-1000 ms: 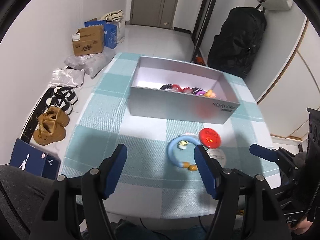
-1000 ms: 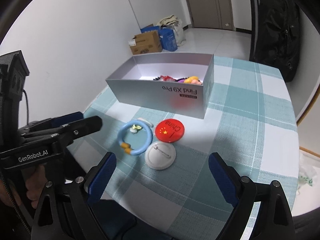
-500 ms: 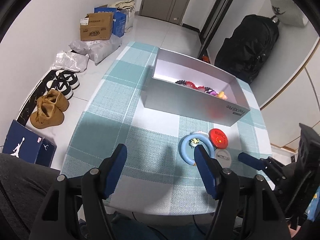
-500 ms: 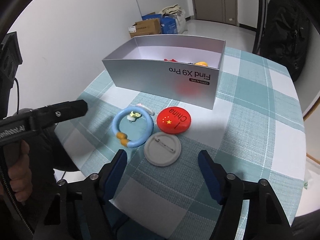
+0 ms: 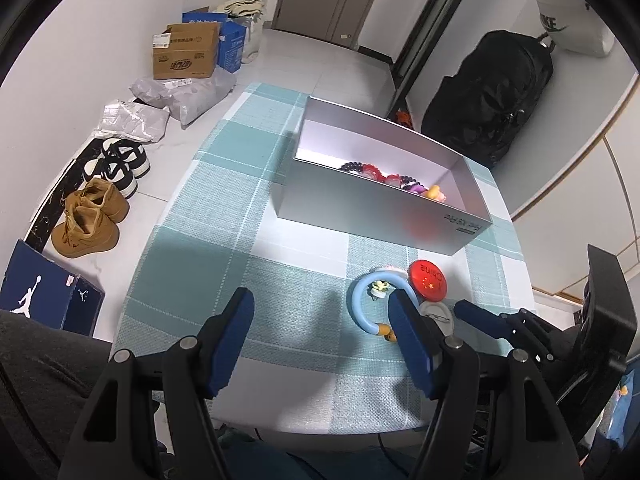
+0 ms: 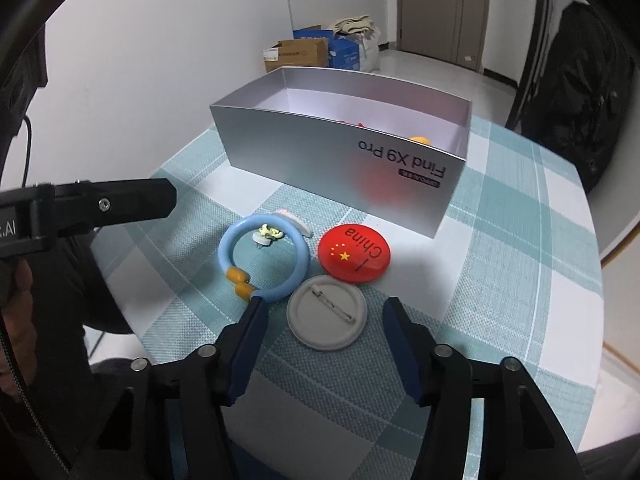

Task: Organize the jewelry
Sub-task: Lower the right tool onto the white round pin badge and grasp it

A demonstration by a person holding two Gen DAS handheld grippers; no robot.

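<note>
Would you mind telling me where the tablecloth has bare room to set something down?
Bare cloth lies left of the silver box and blue ring, and right of the red badge and grey badge. The strip in front of the box is crowded.

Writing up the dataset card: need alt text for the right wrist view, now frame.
The open right claw hovers around a grey pin badge lying back-up on a teal checked tablecloth. Just beyond lie a red China badge and a blue bracelet, then an open silver box.
</note>
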